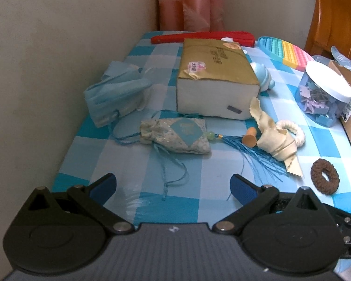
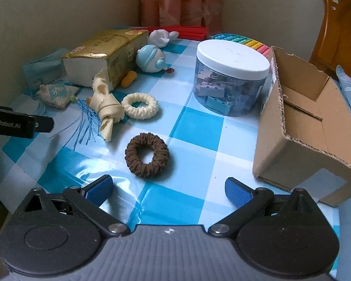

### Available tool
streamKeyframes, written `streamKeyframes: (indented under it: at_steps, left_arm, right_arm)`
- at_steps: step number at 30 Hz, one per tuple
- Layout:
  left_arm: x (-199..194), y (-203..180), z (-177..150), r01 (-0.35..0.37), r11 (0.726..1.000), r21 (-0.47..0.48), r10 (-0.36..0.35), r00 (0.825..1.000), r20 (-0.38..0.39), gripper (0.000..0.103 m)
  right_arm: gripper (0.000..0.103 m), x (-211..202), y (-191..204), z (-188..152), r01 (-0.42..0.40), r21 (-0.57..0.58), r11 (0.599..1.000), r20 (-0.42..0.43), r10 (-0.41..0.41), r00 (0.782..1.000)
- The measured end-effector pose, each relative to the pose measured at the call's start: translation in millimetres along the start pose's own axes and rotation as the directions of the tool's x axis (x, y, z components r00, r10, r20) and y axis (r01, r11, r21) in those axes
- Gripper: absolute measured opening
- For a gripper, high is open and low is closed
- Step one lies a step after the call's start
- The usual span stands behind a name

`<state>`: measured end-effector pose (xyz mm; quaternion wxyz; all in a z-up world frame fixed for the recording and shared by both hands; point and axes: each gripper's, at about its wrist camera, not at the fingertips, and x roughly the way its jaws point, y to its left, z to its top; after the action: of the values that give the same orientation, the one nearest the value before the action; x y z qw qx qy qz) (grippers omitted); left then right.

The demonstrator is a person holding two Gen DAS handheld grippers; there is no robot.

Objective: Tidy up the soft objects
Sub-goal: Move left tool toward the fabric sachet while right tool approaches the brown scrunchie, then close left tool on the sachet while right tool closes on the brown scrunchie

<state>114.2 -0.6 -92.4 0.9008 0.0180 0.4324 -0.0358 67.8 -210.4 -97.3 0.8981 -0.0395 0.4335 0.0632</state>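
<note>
**Open tongs low over a cluttered checked table**

Left wrist view: left tongs point(image 1: 173, 187) spread wide, empty, hovering above the table point(image 1: 133, 164). Straight ahead, sachet point(image 1: 175, 135) with loose cords trailing toward the pads and a blue tassel point(image 1: 257, 157) fanned to its right. Likely snag: closing on a cord alone and dragging the sachet sideways into the knotted cream cloth point(image 1: 273, 138) or the small cork point(image 1: 250, 138). Folded blue masks point(image 1: 117, 96) near the wall, tissue pack point(image 1: 213, 79) behind, both apart from the tongs. Brown scrunchie point(image 1: 325, 178) off to the right.

Right wrist view: right tongs point(image 2: 168, 189) likewise parted, holding nothing, brown scrunchie point(image 2: 147, 155) just beyond the pads. Risk of a shallow pinch on the springy ring slipping off over the glossy cover. White scrunchie point(image 2: 140, 105) touching the cream cloth point(image 2: 107, 112). Cardboard box point(image 2: 304, 140) at right, open, visible interior bare; far corner hidden. Lidded clear jar point(image 2: 231, 79) full of binder clips, close beside the box, easy to knock on a swing toward it.
</note>
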Motion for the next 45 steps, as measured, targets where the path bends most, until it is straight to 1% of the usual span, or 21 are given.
streamKeyframes:
  at_steps: [3, 9, 13, 16, 22, 26, 34, 38, 41, 43, 45]
  left_arm:
    - [5.7, 1.2, 0.4, -0.002, 1.0, -0.01, 0.002, 1.0, -0.013, 0.102]
    - [13.1, 5.7, 2.8, -0.02, 0.999, -0.031, 0.02, 1.0, -0.003, 0.102]
    - [15.4, 4.6, 7.7, -0.018, 1.0, -0.013, 0.019, 1.0, 0.018, 0.102]
    - [17.4, 2.5, 11.8, -0.042, 0.999, 0.002, 0.042, 0.998, 0.046, 0.102]
    - [22.3, 3.0, 19.4, -0.041, 0.999, -0.013, 0.042, 0.996, 0.074, 0.102]
    - [28.3, -3.7, 21.7, -0.073, 0.997, 0.014, 0.071, 0.993, 0.099, 0.102]
    - [34.9, -12.6, 22.5, -0.095, 0.995, 0.017, 0.092, 0.987, 0.129, 0.101]
    - [34.2, -13.2, 23.0, -0.097, 0.995, 0.018, 0.094, 0.987, 0.134, 0.1]
    - [34.5, -14.0, 22.5, -0.101, 0.995, 0.018, 0.097, 0.986, 0.136, 0.1]
    - [34.4, -14.8, 22.3, -0.103, 0.994, 0.032, 0.097, 0.985, 0.145, 0.1]
    - [34.0, -16.0, 22.5, -0.109, 0.993, 0.043, 0.101, 0.984, 0.15, 0.1]
  right_arm:
    - [0.103, 1.5, -0.6, 0.6, -0.004, 0.001, 1.0, 0.009, 0.004, 1.0]
    - [0.103, 2.6, -0.3, 0.2, -0.007, -0.002, 1.0, 0.024, 0.007, 1.0]
    - [0.103, 2.6, -0.7, 0.1, -0.007, -0.001, 1.0, 0.023, 0.007, 1.0]
    - [0.103, 2.7, -0.4, 1.1, -0.006, 0.0, 1.0, 0.018, 0.006, 1.0]
    - [0.103, 2.2, -0.1, -0.5, -0.004, 0.001, 1.0, 0.031, 0.004, 1.0]
    - [0.103, 1.7, -0.4, -1.3, -0.006, -0.001, 1.0, 0.036, 0.006, 0.999]
    - [0.103, 0.9, -1.4, -1.7, -0.016, -0.009, 1.0, 0.044, 0.016, 0.999]
    - [0.103, 4.3, 0.2, 3.2, -0.03, -0.024, 0.999, 0.041, 0.031, 0.999]
    - [0.097, 6.4, 3.0, 6.6, -0.038, -0.037, 0.999, 0.049, 0.04, 0.998]
    - [0.087, 5.7, 4.7, 9.1, -0.042, -0.045, 0.998, 0.058, 0.044, 0.997]
    - [0.08, 5.7, 6.1, 11.9, -0.046, -0.053, 0.998, 0.062, 0.049, 0.997]
